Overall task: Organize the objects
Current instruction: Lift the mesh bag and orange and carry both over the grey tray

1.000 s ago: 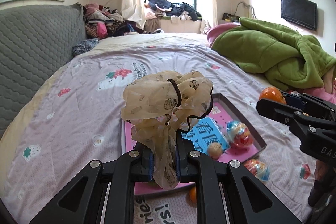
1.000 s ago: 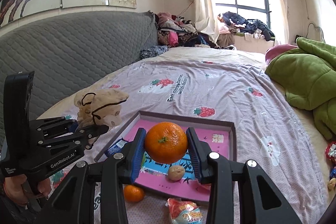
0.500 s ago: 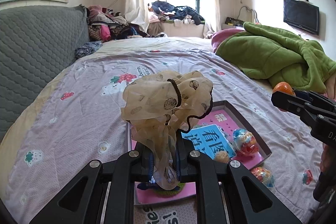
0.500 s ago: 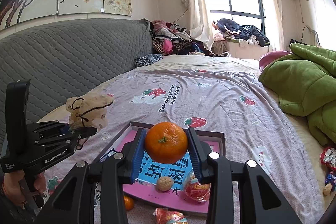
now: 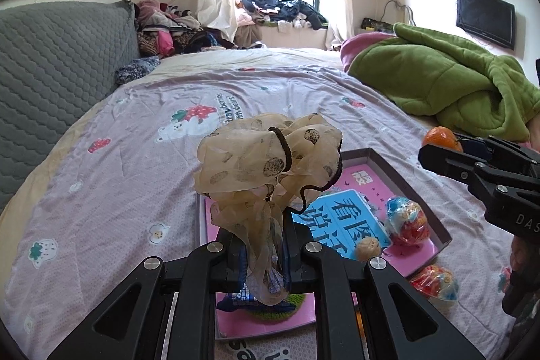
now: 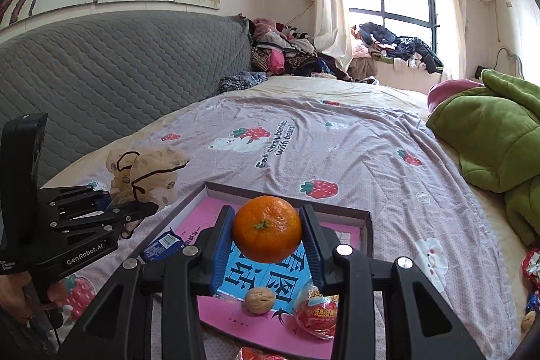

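Observation:
My left gripper is shut on a beige spotted hair scrunchie and holds it above the near left part of a shallow pink tray. My right gripper is shut on an orange above the same tray. In the tray lie a blue printed card, a walnut and a wrapped candy ball. From the left wrist view the right gripper is at the right with the orange.
The tray sits on a bed with a purple strawberry-print sheet. A green blanket is piled at the right. A grey quilted headboard runs along the left. Wrapped snacks lie beside the tray.
Both grippers have pulled back and risen a little over the tray, still holding the scrunchie and the orange. More of the tray's near part shows now.

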{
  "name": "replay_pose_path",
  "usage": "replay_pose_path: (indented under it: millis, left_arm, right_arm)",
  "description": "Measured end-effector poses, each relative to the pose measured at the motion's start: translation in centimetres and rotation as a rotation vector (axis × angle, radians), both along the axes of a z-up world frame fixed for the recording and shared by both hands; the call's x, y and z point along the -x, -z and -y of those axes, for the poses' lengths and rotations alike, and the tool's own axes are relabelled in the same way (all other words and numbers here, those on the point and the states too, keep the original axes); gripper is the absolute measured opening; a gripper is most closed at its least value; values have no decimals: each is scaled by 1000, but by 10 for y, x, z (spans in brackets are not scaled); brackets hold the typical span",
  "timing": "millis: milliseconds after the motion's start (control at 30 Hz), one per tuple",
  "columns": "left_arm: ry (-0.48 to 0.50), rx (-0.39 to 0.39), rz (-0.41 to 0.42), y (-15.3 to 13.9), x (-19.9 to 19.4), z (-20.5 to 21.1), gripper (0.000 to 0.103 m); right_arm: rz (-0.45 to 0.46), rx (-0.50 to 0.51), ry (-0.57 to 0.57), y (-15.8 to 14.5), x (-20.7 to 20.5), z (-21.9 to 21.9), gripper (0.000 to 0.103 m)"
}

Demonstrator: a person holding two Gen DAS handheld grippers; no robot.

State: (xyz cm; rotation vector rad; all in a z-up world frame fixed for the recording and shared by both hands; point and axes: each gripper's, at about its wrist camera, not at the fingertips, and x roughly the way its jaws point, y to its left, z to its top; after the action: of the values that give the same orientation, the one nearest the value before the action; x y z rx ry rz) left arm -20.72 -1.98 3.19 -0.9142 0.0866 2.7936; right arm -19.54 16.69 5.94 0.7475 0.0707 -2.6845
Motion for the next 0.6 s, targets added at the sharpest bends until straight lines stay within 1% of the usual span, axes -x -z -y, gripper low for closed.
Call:
replay_pose_path:
  millis: [300, 600]
  left_arm:
    - [6, -7, 38, 17, 15, -11, 15]
    - [35, 2, 75, 38, 26, -22, 15]
  right_arm:
    - [22, -9, -14, 15, 15, 6, 40]
    - [89, -47, -8, 39, 29, 7, 40]
